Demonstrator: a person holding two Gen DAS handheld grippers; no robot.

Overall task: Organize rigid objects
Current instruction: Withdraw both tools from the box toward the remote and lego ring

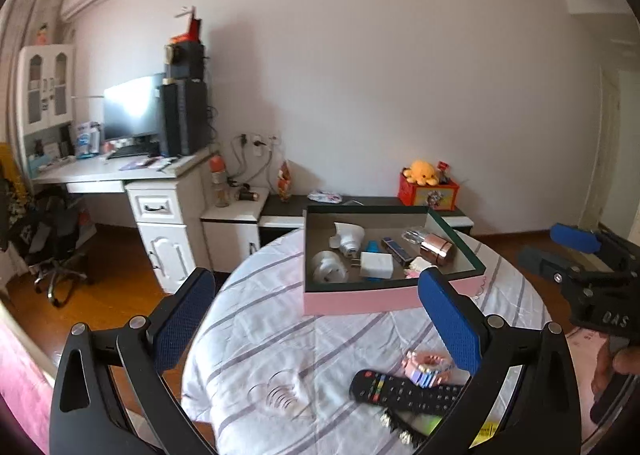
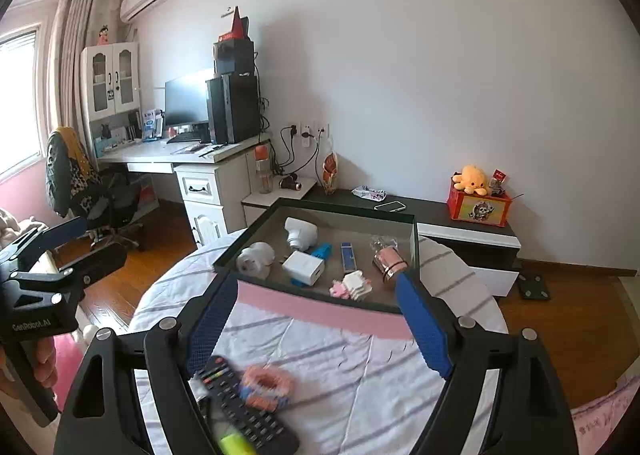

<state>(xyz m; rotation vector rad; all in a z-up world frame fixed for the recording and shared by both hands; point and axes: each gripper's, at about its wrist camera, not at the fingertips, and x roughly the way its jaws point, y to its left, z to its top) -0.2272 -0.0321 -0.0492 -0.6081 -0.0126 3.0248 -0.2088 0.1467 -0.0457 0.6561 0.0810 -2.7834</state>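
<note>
Box [image 2: 320,305] holds charger [image 2: 303,266], perhaps plugs.

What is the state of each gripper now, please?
Left gripper: open, holding nothing.
Right gripper: open, holding nothing.

Left tool [image 1: 316,319] jaws spread wide and empty, right tool [image 2: 316,319] jaws apart, empty, both angled slightly downward
</note>
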